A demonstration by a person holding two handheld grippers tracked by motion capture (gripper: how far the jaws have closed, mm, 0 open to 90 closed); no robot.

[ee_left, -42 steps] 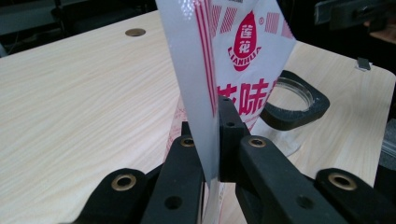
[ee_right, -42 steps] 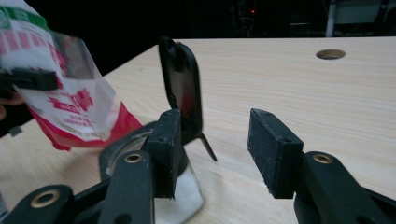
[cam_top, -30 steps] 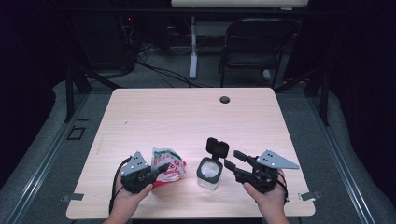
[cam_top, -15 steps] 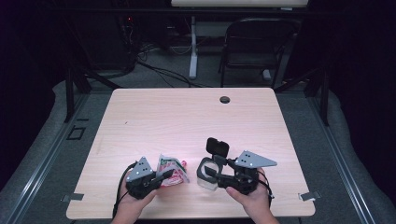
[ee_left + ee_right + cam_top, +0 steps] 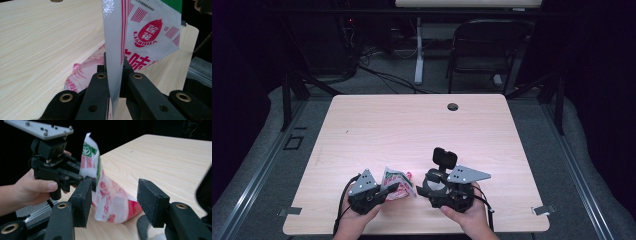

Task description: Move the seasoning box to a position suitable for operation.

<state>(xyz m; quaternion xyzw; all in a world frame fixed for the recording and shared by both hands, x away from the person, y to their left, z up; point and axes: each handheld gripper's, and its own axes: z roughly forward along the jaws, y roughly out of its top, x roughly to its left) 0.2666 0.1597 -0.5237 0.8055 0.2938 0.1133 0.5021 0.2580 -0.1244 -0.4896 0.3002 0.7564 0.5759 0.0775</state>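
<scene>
From the high view, my left gripper sits near the front edge of the wooden table, left of centre, and its jaws are clamped on a white, red and green printed packet that rests just beyond them on the tabletop. My right gripper is just to the right of the packet, its grey three-cornered plate pointing right, and it lies over a small round white container whose open black flip lid stands up on the far side; both my hands come in from the near edge. A dark round hole shows in the table near its far edge, and a dark chair stands beyond the table. In the left gripper view, my left gripper has its two black jaws pressed together on a thin white edge of the packet, which rises upright between them, with red Chinese characters and a red emblem on its face. In the right gripper view, my right gripper has its jaws spread well apart, gripping nothing, with the packet seen beyond the gap between them, and farther left my left hand holds the left gripper closed on the packet's upper part.
</scene>
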